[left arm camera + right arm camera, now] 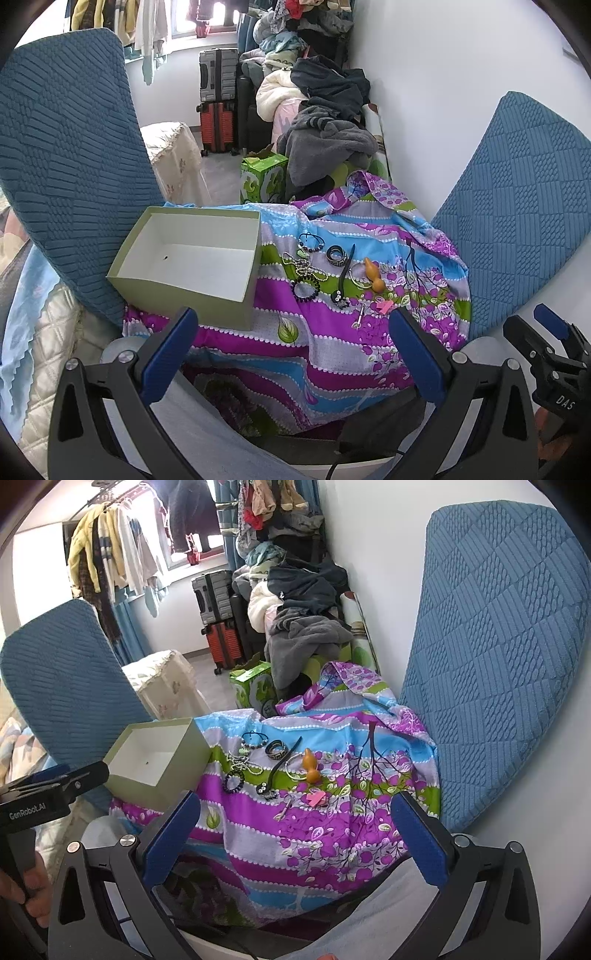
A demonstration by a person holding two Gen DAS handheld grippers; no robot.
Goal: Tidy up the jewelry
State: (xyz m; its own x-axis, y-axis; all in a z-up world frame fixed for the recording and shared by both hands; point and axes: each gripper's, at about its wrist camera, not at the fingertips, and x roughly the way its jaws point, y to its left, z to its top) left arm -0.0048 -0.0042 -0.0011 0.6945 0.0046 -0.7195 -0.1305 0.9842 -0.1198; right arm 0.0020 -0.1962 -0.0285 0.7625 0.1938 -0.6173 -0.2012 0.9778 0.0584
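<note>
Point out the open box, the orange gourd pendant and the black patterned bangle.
open box (173, 295), left wrist view, on its near outer wall.
orange gourd pendant (373, 275), left wrist view, on its narrow waist.
black patterned bangle (277, 750), right wrist view, on its near outer band.

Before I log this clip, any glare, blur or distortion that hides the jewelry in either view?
Left wrist view: the window is blown out, strong fisheye bending at the edges, yet the black bead bracelet stays sharp. Right wrist view: same bright window, corners vignetted, and the orange gourd pendant reads clearly.
</note>
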